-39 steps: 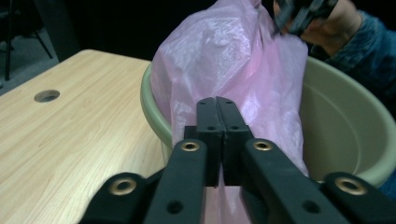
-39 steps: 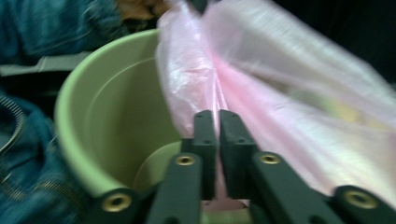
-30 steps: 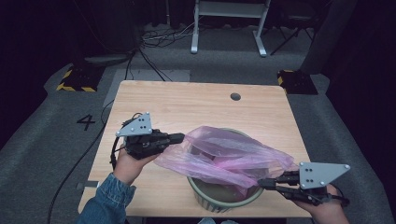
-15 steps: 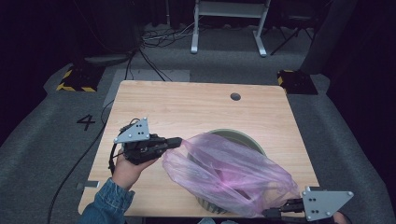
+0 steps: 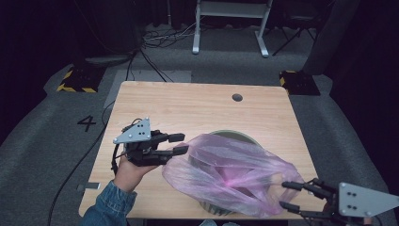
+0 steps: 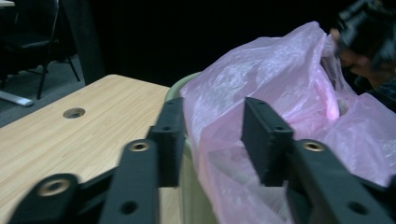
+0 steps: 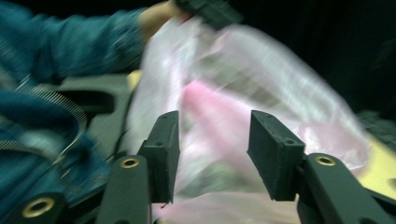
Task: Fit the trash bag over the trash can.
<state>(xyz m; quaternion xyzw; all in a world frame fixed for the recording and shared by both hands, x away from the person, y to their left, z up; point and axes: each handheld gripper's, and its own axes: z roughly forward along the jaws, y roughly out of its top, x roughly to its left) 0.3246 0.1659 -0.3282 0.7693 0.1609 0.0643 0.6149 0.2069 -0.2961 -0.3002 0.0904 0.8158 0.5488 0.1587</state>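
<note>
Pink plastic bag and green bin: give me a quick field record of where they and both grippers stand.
bag: thin pink plastic bag draped over the bin mouth, spilling toward the table's near edge
bin: round pale green bin, on wooden table
left gripper: jaws just opened, at bag's left edge
right gripper: jaws just opened, at bag's right corner

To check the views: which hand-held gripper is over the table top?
The left hand-held gripper, jaws just opened, at the pink bag's left edge; the right hand-held gripper is beyond the table's near corner.
</note>
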